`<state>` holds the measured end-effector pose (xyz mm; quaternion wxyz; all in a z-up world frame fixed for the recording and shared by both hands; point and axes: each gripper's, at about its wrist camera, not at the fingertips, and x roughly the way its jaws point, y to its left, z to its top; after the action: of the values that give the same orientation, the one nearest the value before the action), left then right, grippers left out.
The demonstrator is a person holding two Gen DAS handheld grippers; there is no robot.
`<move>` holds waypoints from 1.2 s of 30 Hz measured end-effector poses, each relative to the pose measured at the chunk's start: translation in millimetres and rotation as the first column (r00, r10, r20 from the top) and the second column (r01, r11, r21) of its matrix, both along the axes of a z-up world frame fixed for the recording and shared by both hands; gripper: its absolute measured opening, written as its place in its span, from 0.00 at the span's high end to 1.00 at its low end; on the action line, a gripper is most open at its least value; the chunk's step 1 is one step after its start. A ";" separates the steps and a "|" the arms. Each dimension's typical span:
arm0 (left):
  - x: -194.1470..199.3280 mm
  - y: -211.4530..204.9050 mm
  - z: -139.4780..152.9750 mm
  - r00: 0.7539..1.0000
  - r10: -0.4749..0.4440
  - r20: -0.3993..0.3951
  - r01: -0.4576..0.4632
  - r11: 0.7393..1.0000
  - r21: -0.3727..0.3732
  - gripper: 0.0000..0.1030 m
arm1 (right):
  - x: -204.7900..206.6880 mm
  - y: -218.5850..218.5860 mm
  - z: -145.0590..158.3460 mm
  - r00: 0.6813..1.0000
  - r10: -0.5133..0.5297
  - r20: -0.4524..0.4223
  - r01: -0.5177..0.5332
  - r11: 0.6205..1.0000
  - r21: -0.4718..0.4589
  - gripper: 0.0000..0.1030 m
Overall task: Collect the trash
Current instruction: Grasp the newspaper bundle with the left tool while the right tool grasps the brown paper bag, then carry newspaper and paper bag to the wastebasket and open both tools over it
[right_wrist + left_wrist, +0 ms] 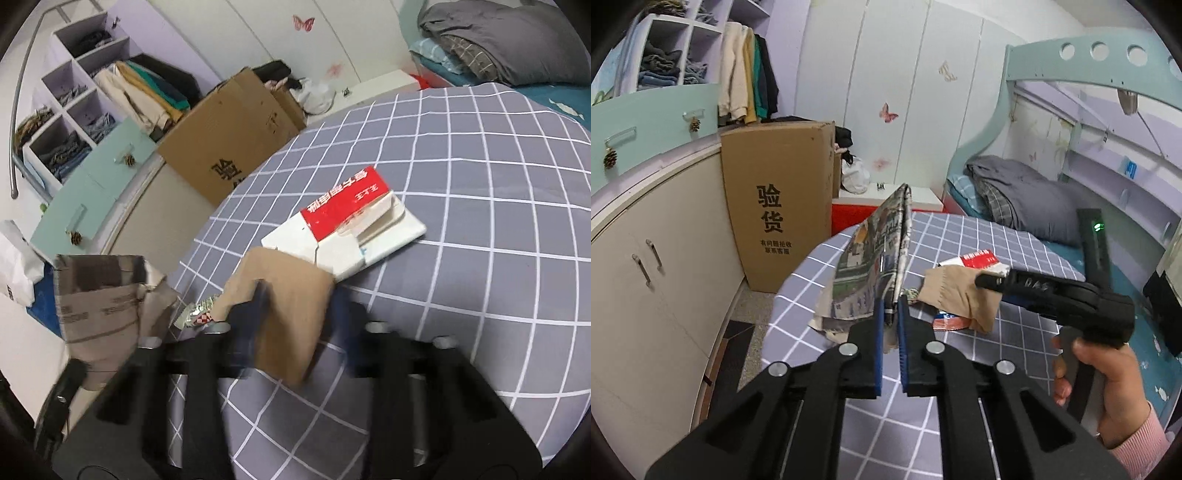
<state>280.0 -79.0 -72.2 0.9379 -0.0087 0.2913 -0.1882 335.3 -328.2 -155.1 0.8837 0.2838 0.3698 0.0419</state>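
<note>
The left gripper (891, 312) is closed on a folded newspaper (875, 254), which stands up from between its blue pads above the near left edge of the table with the grey checked cloth (964, 236). The right gripper (291, 314), held in a hand (1108, 384) with a pink sleeve, reaches over the middle of the table to a piece of brown paper (284, 295); its jaws stand on both sides of the paper, but the view is blurred there, so it seems to be pinched and this cannot be told for sure. A red and white flat carton (347, 229) lies just behind the brown paper, touching it. A small shiny wrapper (197, 312) lies beside the paper, toward the left edge. A big cardboard box (775, 206) stands on the floor beyond the table.
</note>
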 end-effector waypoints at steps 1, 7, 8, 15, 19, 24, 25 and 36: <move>-1.2 3.6 1.4 1.000 0.007 0.007 -0.007 1.000 -0.005 0.94 | -1.1 1.3 2.0 1.000 -0.001 0.008 0.002 1.000 -0.014 0.83; -7.9 31.0 11.4 0.998 0.053 0.038 -0.051 0.997 -0.055 0.96 | -28.0 8.7 44.0 0.988 -0.050 0.146 0.066 0.992 -0.110 0.95; -8.9 36.5 13.0 0.998 0.058 0.039 -0.056 0.996 -0.066 0.96 | -30.0 10.5 49.9 0.986 -0.046 0.159 0.064 0.991 -0.115 0.95; -20.2 64.5 18.0 0.996 0.075 0.047 -0.069 0.990 -0.122 0.96 | -43.8 45.3 97.5 0.971 0.022 0.239 0.009 0.992 -0.128 0.95; -27.2 79.8 17.5 0.996 0.080 0.046 -0.072 0.987 -0.143 0.97 | -43.8 78.9 106.1 0.966 0.089 0.242 -0.058 0.989 -0.133 0.95; -34.0 110.0 16.6 0.992 0.119 0.047 -0.109 0.979 -0.174 0.97 | -41.0 138.6 100.7 0.954 0.206 0.218 -0.179 0.974 -0.138 0.95; -35.1 118.7 16.1 0.990 0.132 0.045 -0.122 0.976 -0.182 0.97 | -40.8 153.5 97.8 0.949 0.232 0.212 -0.205 0.968 -0.142 0.95; -46.6 230.4 -13.3 0.957 0.286 -0.034 -0.288 0.940 -0.182 0.97 | -29.2 298.0 62.7 0.878 0.458 0.138 -0.439 0.886 -0.148 0.95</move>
<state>233.5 151.4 -85.5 0.9493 -0.1390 0.2715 -0.0757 306.1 -30.1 -92.4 0.8925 0.1356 0.3510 0.2486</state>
